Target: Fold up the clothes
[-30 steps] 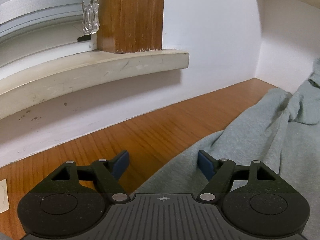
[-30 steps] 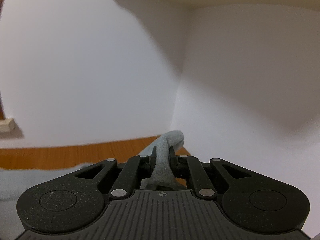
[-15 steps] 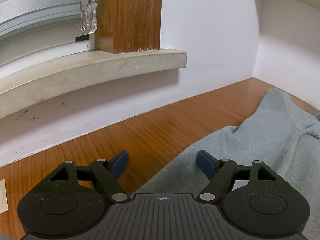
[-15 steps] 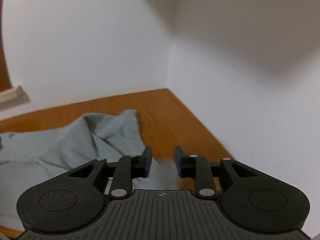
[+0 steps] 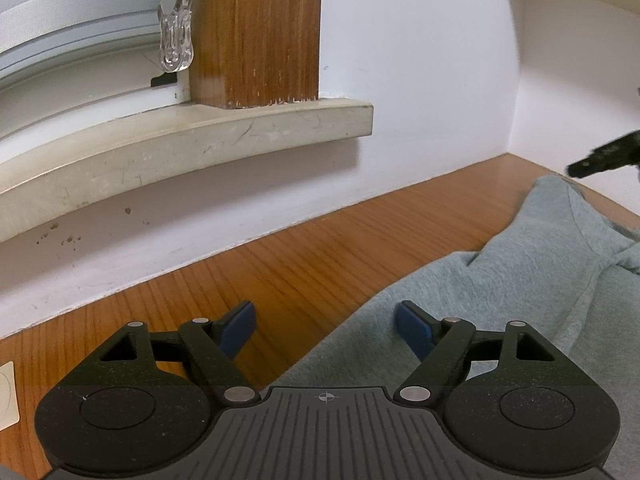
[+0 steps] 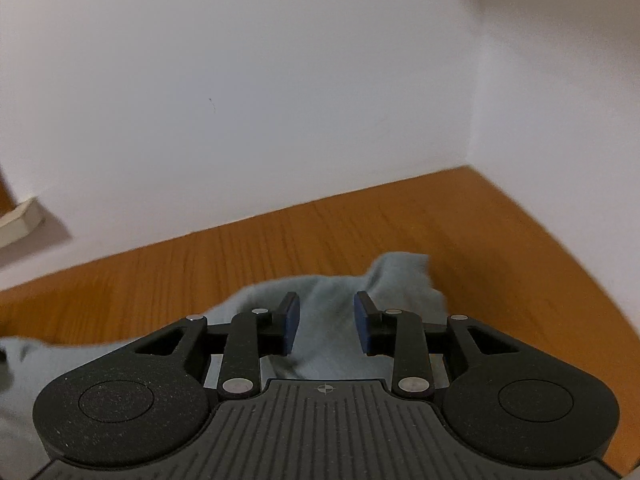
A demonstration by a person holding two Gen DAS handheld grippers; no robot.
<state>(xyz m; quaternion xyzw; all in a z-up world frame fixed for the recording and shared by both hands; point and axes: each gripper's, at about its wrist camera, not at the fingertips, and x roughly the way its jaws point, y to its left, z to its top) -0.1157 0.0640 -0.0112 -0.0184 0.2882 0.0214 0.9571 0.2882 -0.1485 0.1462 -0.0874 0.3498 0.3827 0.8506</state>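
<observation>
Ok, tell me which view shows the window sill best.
The left wrist view: the sill runs across it, scuffed, under a wooden post. The right wrist view catches only its end at the left edge.

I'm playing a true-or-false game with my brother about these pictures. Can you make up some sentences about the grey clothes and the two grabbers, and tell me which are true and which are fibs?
1. The grey garment lies on a wooden table. True.
2. The left gripper is squeezing the garment. False: its jaws stand wide apart, one pad over bare wood, one over cloth.
3. The right gripper has its jaws parted, with cloth showing between them. True.
4. The garment is bright red. False: it is pale grey.
5. A clear plastic clip hangs by the window ledge. True.
6. The garment is neatly folded into a square. False: it lies spread and rumpled.
</observation>
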